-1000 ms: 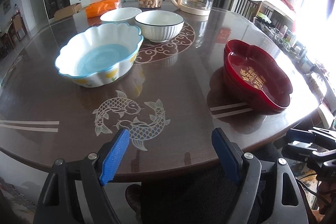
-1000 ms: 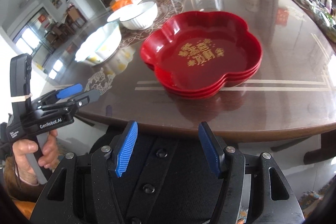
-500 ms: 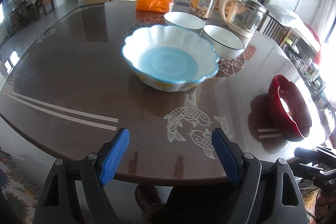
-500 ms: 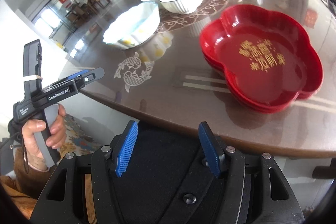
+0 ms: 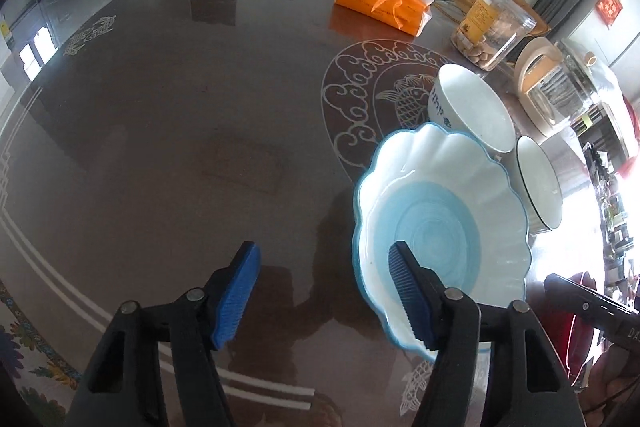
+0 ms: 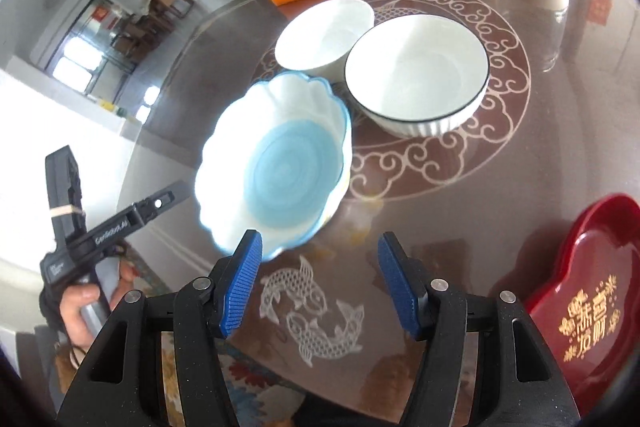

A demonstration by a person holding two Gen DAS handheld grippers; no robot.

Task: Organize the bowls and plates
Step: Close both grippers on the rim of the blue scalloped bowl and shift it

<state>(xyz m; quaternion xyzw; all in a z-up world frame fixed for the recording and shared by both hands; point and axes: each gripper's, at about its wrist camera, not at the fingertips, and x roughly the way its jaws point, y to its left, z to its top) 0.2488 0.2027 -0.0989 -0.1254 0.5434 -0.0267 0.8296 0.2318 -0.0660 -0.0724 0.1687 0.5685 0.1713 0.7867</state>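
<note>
Showing only rightward, red plates (image 6: 592, 303) flank scalloped bowl (image 6: 280, 167).

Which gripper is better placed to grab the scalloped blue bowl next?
Left. The left gripper has open jaws with one finger already over the scalloped blue bowl rim; the right gripper is open but short of it.

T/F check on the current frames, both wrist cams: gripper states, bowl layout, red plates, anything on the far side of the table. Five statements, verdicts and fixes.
1. Both grippers, left gripper and right gripper, have open jaws and hold nothing. True.
2. The scalloped blue bowl sits inside the black-rimmed bowl. False: it rests on the table beside it.
3. The red plates are stacked. True.
4. The plain white bowl holds peanuts. False: it is empty.
5. An orange tissue pack lies on the table. True.
</note>
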